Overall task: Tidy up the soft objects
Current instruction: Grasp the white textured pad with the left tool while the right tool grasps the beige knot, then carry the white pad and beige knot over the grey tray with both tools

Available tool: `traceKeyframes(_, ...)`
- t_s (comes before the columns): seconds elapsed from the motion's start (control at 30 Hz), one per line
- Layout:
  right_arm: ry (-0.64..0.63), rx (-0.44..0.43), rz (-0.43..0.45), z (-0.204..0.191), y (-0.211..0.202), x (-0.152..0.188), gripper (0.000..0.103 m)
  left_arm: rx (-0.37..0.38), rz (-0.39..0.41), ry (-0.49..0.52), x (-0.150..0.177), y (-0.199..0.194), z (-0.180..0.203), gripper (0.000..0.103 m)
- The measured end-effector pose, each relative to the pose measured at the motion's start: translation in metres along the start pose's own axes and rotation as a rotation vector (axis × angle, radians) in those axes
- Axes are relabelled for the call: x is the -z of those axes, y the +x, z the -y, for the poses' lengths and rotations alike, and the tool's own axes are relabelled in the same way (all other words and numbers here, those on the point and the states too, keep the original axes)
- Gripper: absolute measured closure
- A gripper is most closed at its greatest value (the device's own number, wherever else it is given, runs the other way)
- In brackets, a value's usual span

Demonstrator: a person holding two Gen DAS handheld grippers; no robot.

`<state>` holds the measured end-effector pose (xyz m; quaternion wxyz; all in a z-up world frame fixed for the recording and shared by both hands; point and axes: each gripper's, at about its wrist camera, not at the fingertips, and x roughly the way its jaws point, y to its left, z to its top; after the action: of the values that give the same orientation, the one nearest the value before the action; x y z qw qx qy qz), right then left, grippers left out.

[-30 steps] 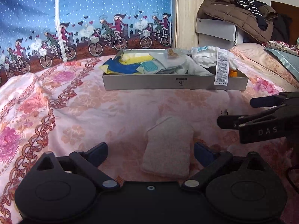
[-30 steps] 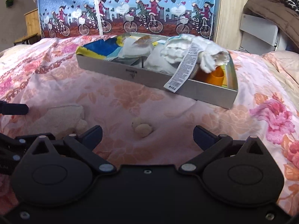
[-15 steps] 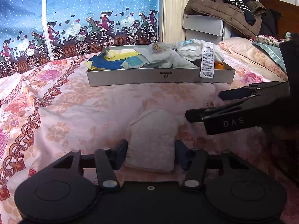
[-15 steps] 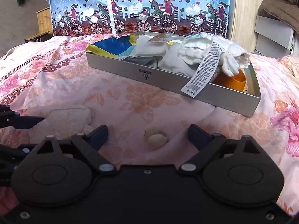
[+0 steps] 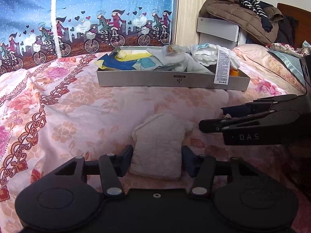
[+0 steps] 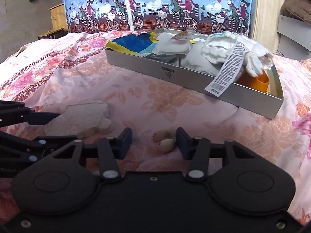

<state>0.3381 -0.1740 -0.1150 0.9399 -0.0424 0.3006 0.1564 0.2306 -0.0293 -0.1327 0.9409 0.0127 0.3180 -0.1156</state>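
Jaws of left gripper (image 5: 157, 160) clamped on beige towel piece (image 5: 159, 145) on bed (image 5: 87, 116); right gripper (image 6: 154, 142) jaws, just closing, apart around small cream plush (image 6: 164, 140).

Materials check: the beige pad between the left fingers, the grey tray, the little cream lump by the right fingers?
Pad: looks like terry or fleece cloth, nubbly matte nap, soft edges.
Tray: probably coated cardboard, flat grey matte walls, sharp folded corners, printed logo.
Lump: soft-looking, pale and matte, maybe plush or foam; too small to tell.
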Motion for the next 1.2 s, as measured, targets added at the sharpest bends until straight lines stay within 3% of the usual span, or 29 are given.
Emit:
traceKeyframes(0.07,-0.003,-0.010,0.000,0.001,-0.001,0.000,0.072,-0.004,0.001,-0.001,0.000,0.000,0.000,0.047)
traceKeyframes(0.27,-0.016,-0.022,-0.001,-0.002,-0.004,0.001,0.083,-0.007,0.003,-0.023,0.001,-0.002,-0.002,0.047)
traceKeyframes(0.47,-0.036,-0.027,0.004,-0.003,-0.009,0.001,0.084,-0.001,0.012,-0.072,0.001,-0.004,-0.008,0.048)
traceKeyframes(1.2,-0.047,-0.038,0.082,-0.007,-0.024,-0.014,0.084,-0.111,0.135,-0.109,-0.003,-0.022,-0.010,0.048)
